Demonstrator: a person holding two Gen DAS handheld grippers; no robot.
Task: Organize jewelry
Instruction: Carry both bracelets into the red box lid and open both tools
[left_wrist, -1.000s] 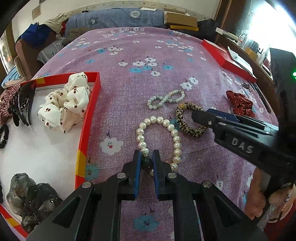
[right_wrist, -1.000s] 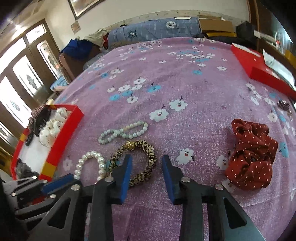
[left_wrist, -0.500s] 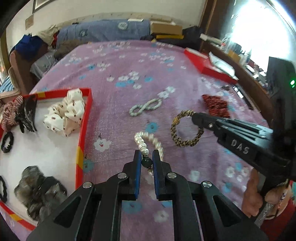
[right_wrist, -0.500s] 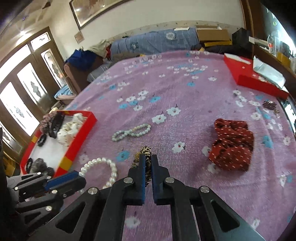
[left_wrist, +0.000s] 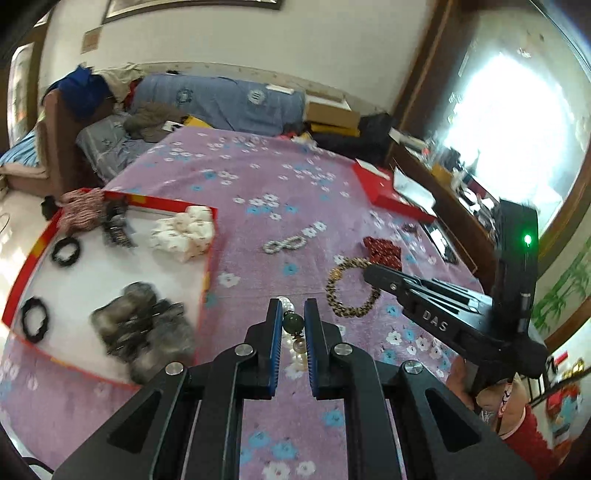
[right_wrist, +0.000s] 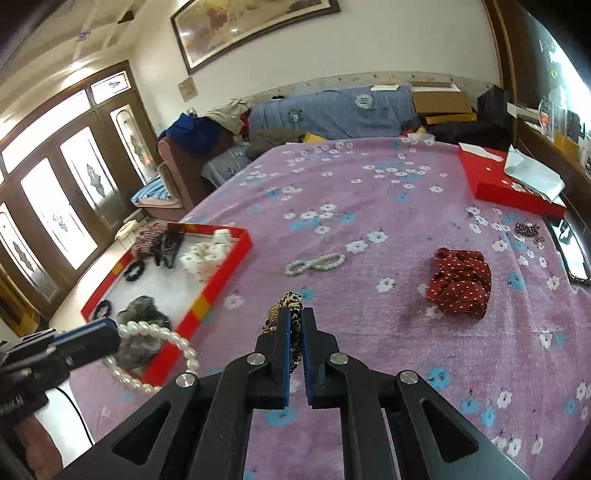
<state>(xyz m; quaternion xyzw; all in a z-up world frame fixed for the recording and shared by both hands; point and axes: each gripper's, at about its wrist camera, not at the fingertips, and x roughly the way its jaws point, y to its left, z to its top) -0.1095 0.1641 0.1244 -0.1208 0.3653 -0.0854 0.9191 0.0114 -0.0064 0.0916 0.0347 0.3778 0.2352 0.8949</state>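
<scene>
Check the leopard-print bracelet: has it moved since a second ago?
Yes. The leopard-print bracelet lay flat on the purple bedspread beside the green bead bracelet; now it hangs off the cloth, clamped in the right gripper.

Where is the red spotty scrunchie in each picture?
Left wrist view: the red spotted scrunchie lies on the purple bedspread, right of centre, just above the right gripper.
Right wrist view: it lies at centre right, well apart from the gripper.
Shared landmark: the pale green bead bracelet, to its left in both.
</scene>
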